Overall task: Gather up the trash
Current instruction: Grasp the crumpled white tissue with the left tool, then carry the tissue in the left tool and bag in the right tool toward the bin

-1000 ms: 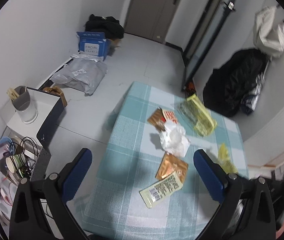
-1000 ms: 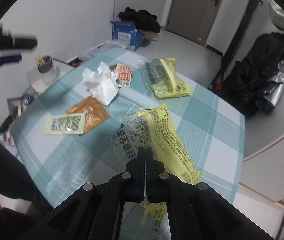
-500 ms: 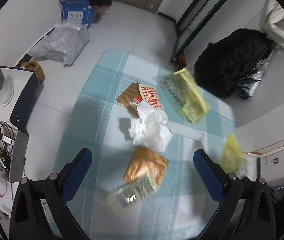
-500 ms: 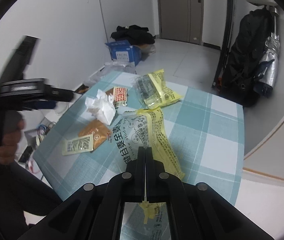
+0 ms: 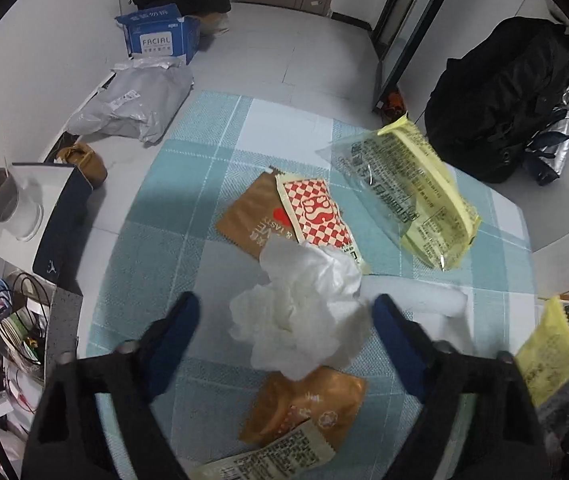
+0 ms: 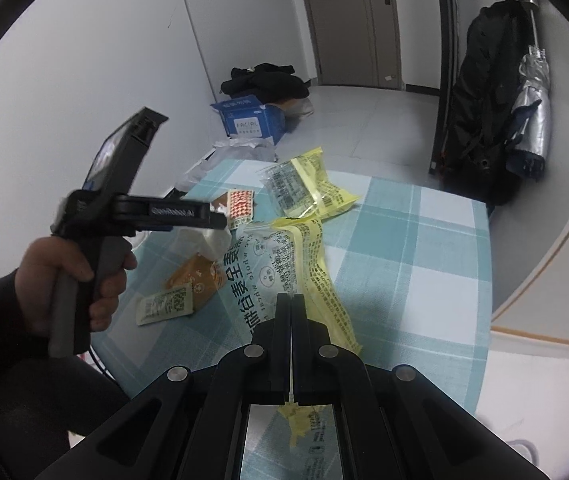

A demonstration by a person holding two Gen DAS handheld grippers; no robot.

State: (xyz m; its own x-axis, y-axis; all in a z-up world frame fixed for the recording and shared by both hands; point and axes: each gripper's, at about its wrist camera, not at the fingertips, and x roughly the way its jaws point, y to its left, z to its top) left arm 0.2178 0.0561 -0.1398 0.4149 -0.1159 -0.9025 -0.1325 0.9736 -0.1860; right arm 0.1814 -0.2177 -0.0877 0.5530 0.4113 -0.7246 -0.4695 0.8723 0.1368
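My left gripper (image 5: 284, 316) is open, its blue fingers (image 5: 176, 328) on either side of a crumpled white tissue (image 5: 304, 312) on the checked tablecloth (image 5: 188, 184). My right gripper (image 6: 290, 300) is shut on a yellow and clear wrapper (image 6: 284, 264) and holds it above the table; it also shows in the left wrist view (image 5: 548, 356). On the cloth lie a second yellow wrapper (image 5: 408, 192), a red checked sachet (image 5: 316, 216), a brown sachet (image 5: 252, 216), an orange packet (image 5: 308, 404) and a pale sachet with a barcode (image 5: 268, 460).
The left gripper and hand show in the right wrist view (image 6: 96, 240). On the floor are a blue box (image 5: 160, 36), a grey mailer bag (image 5: 132, 100) and black bags (image 5: 500, 92). A side shelf with a cup (image 5: 8, 204) stands left of the table.
My left gripper has come down and forward over the table until its fingers flank the tissue. My right gripper has lifted the yellow wrapper higher above the table.
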